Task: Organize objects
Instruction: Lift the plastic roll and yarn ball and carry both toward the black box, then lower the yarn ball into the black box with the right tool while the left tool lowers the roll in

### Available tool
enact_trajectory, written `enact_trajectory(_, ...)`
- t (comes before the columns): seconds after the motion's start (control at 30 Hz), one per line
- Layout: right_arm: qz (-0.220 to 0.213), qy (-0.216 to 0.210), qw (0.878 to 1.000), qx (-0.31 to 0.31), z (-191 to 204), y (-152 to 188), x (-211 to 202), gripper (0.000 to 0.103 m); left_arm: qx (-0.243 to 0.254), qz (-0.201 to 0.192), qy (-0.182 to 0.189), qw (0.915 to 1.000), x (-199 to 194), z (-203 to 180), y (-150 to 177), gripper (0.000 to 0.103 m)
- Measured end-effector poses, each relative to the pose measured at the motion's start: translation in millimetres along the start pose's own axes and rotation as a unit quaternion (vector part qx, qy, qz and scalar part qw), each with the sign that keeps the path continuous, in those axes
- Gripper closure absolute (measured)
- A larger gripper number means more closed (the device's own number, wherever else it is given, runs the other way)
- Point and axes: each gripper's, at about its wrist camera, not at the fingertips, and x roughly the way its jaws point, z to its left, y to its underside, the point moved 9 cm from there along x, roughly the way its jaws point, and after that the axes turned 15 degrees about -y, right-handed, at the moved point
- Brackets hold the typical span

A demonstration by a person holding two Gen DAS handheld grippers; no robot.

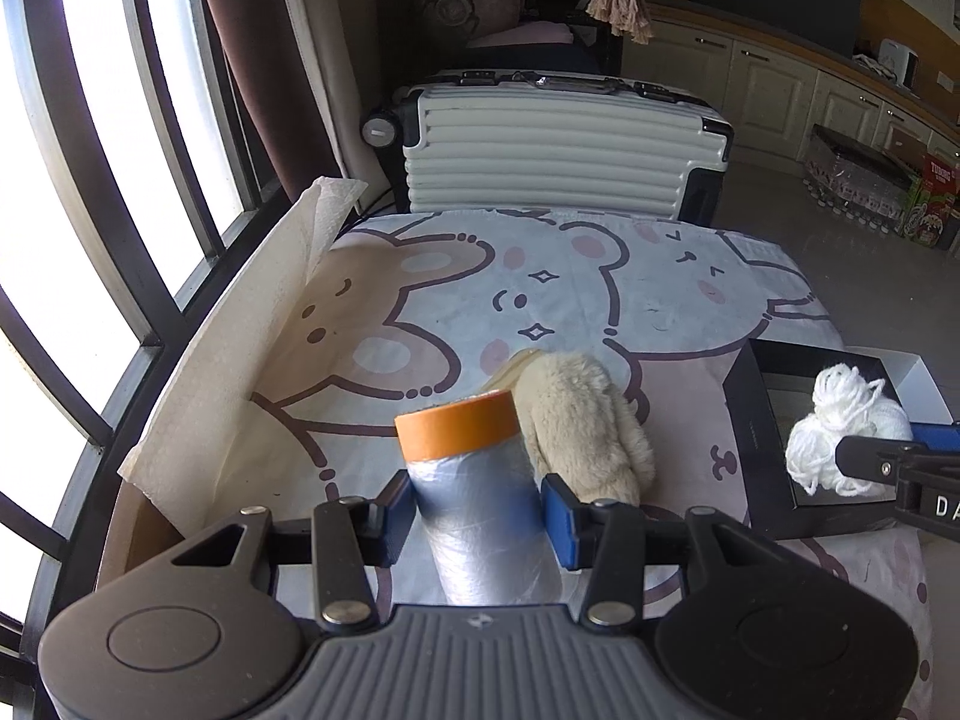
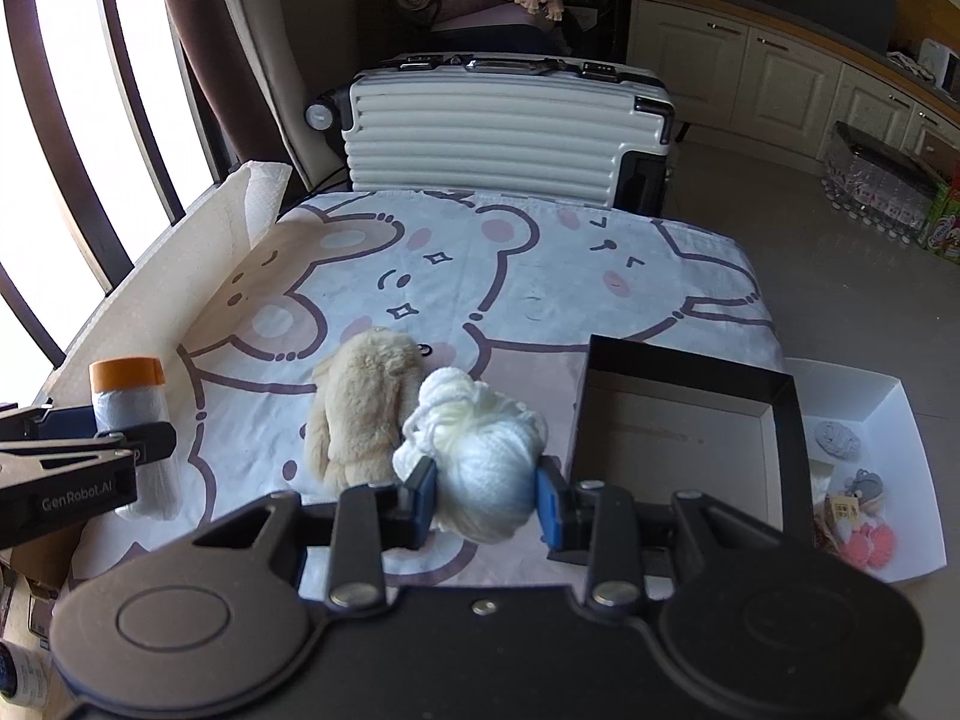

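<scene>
My left gripper is shut on a roll of clear film with an orange tape end, held upright above the cartoon bear cloth. A beige plush toy lies just right of the roll. My right gripper is shut on a ball of white yarn, beside the plush toy and left of an open black box. In the left wrist view the yarn hangs over the black box. In the right wrist view the roll is at the far left.
A white tray with small trinkets sits right of the black box. A white board lines the table's left edge by the window bars. A ribbed white suitcase stands behind the table; cabinets and boxes are at the right.
</scene>
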Motion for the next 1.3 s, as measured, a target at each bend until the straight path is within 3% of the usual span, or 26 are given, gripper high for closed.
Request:
enact_trajectory(0.57, -0.021, 0.05, 0.998, 0.027, -52, 5, -40, 0.068, 0.034, -0.017, 0.053, 0.9979, -21, -67, -11, 0.057)
enact_trajectory(1.3, -0.032, 0.085, 0.994, 0.053, -104, 15, -65, 0.068, 0.057, -0.027, 0.083, 0.9946, -33, -119, -22, 0.057)
